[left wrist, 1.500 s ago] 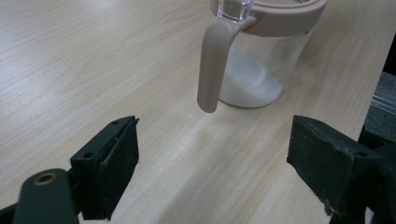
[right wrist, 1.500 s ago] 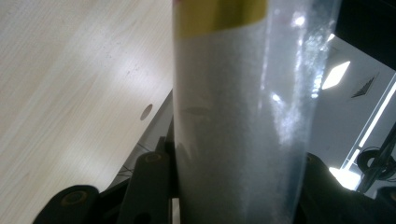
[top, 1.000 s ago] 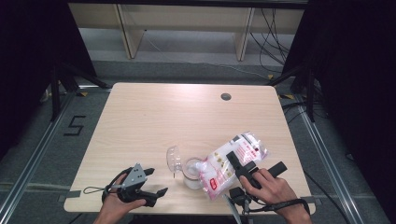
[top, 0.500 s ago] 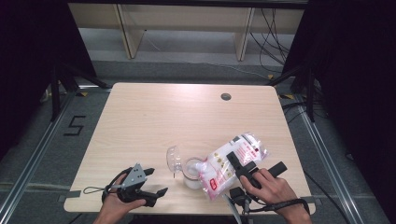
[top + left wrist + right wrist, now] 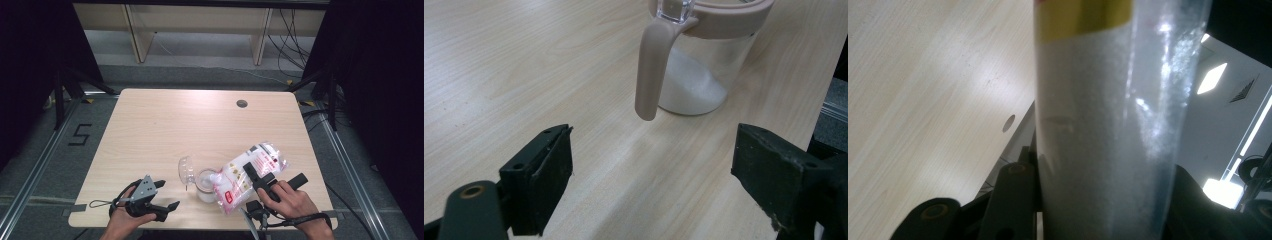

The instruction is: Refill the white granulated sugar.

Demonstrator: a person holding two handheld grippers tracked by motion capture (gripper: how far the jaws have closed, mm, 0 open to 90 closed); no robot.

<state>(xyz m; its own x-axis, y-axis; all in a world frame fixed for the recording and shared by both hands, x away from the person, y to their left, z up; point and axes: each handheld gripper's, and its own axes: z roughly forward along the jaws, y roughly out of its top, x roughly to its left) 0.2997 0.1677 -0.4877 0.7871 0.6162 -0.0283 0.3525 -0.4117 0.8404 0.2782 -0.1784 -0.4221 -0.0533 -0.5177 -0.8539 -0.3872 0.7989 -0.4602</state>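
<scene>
High view: right gripper (image 5: 257, 176) clamps a tilted bag of white powder (image 5: 250, 172) near the desk's (image 5: 165, 125) front edge, its lower end over the open jar (image 5: 205, 184); left gripper (image 5: 162, 197) rests left of the jar, apart from it. Left gripper view: jaws spread, nothing between them; jar ahead, beige handle (image 5: 649, 70) hanging toward the gripper. Right gripper view: bag (image 5: 1103, 130) pinched between both jaws.

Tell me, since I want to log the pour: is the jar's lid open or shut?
Open. The jar has its clear lid flipped up and back, with the bag tipped over its mouth.
</scene>
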